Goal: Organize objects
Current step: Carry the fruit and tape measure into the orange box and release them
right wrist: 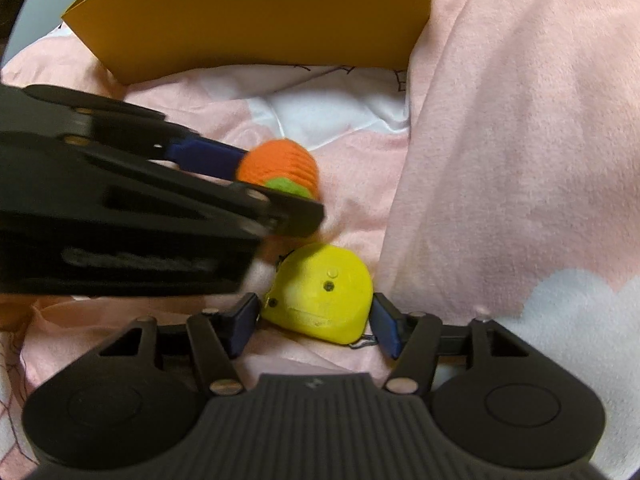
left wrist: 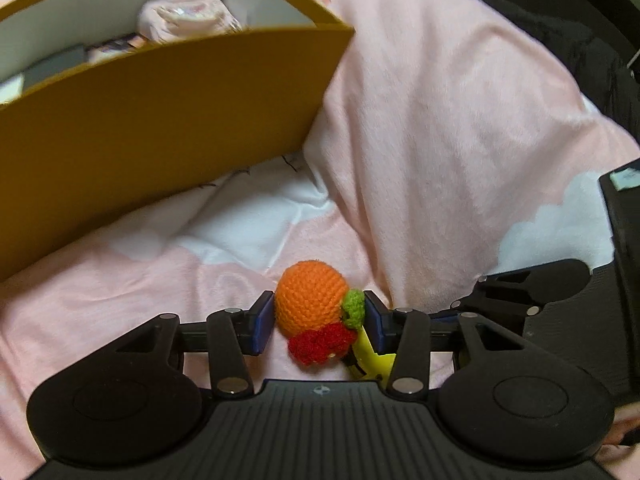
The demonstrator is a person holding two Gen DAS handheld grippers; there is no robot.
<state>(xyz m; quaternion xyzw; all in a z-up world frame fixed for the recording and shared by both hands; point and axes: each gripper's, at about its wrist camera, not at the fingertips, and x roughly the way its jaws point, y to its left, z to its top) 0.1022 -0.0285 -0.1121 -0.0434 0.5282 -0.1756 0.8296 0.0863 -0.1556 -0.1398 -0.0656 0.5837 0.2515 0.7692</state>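
A crochet orange toy [left wrist: 310, 298] with a green leaf and a red bit lies on the pink blanket [left wrist: 440, 120]. My left gripper [left wrist: 320, 320] is shut on it, one blue pad on the orange side and the other on the leaf. The right wrist view shows that left gripper [right wrist: 280, 184] reaching in from the left around the toy [right wrist: 280, 162]. Below it a yellow tape measure [right wrist: 320, 292] rests on the blanket between the pads of my right gripper [right wrist: 316, 320]. Those pads stand close beside its flanks without squeezing, so it is open. A corner of the tape measure [left wrist: 368, 354] shows under the toy.
A mustard-yellow open box [left wrist: 160, 112] stands at the back left, holding a pink bundle [left wrist: 188, 16] and dark flat items. Its wall [right wrist: 260, 12] also fills the top of the right wrist view. The right gripper's black linkage [left wrist: 520, 292] crowds in from the right. Blanket folds rise to the right.
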